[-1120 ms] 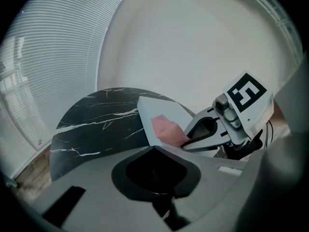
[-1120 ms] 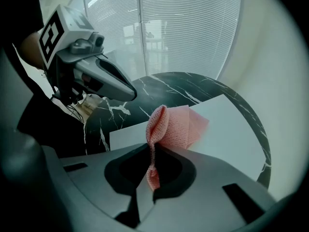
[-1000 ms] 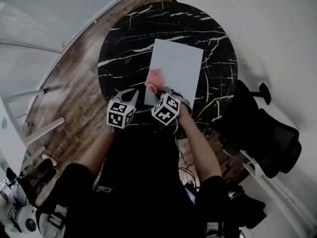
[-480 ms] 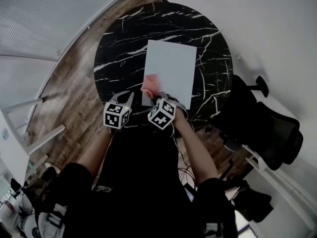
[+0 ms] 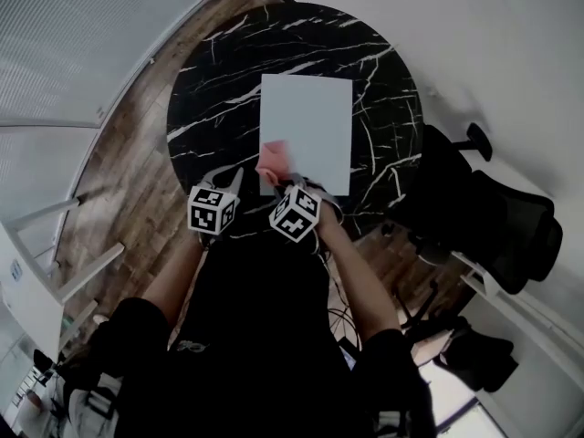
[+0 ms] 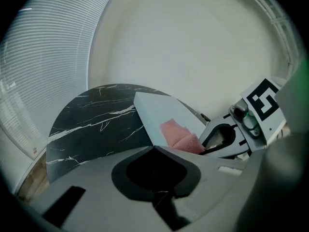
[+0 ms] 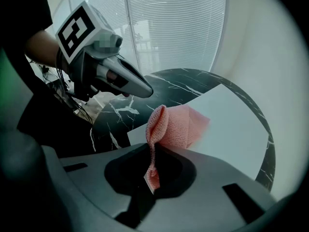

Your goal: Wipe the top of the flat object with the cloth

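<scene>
The pale, flat rectangular sheet [image 5: 310, 126] lies near the middle of the round black marble-look table [image 5: 219, 89]. Its long axis runs straight away from the person, with a short edge nearest them, so strokes can run its full length.

The pink knitted cloth [image 7: 174, 124] sits over the sheet's near left corner. It is bunched and seems to brush the surface (whether it presses down I cannot tell). That looks like a starting corner, with most of the top not yet wiped.

The right gripper [image 7: 152, 175] has its jaws closed on a narrow tail of the cloth, so the loose bulk hangs forward as the wiping pad. The left gripper [image 6: 157, 178] hovers just beside it over the bare table, jaws together on nothing, out of the wiping path. A black office chair [image 5: 511, 235] stands off to the right.
</scene>
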`<action>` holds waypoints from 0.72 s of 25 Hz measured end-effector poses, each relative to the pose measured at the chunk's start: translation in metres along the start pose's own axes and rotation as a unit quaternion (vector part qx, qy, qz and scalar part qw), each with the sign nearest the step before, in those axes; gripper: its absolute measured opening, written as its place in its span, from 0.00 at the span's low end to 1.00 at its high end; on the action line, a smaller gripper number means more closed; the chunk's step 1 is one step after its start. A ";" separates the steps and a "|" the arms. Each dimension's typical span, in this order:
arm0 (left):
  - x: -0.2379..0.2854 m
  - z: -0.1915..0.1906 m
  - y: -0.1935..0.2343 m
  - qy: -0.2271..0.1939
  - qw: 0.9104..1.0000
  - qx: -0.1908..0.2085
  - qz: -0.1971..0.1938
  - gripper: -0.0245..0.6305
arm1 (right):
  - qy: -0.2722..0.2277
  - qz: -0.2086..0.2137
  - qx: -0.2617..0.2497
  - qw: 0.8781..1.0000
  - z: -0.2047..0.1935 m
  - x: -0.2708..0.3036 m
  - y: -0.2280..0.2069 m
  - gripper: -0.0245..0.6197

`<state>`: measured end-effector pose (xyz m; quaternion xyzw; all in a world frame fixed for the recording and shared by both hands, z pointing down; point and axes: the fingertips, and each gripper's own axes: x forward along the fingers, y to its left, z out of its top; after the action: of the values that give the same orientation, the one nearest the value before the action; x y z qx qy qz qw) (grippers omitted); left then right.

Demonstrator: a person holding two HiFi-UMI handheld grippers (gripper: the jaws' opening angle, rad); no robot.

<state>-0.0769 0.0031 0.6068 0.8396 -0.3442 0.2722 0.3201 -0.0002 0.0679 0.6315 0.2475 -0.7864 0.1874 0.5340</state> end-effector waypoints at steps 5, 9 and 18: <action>0.004 0.005 -0.002 0.005 1.000 0.015 -0.015 0.04 | -0.001 -0.002 0.015 1.000 -0.001 -0.001 0.008 0.06; 0.006 0.007 -0.002 0.003 1.000 0.020 -0.022 0.04 | 0.000 -0.004 0.023 1.000 -0.003 -0.001 0.014 0.06; 0.006 0.001 -0.005 0.006 0.999 0.024 -0.031 0.04 | 0.005 -0.001 0.029 1.000 -0.007 -0.003 0.029 0.06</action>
<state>-0.0695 0.0022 0.6083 0.8555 -0.3095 0.2756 0.3103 -0.0115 0.0961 0.6300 0.2627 -0.7775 0.2107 0.5312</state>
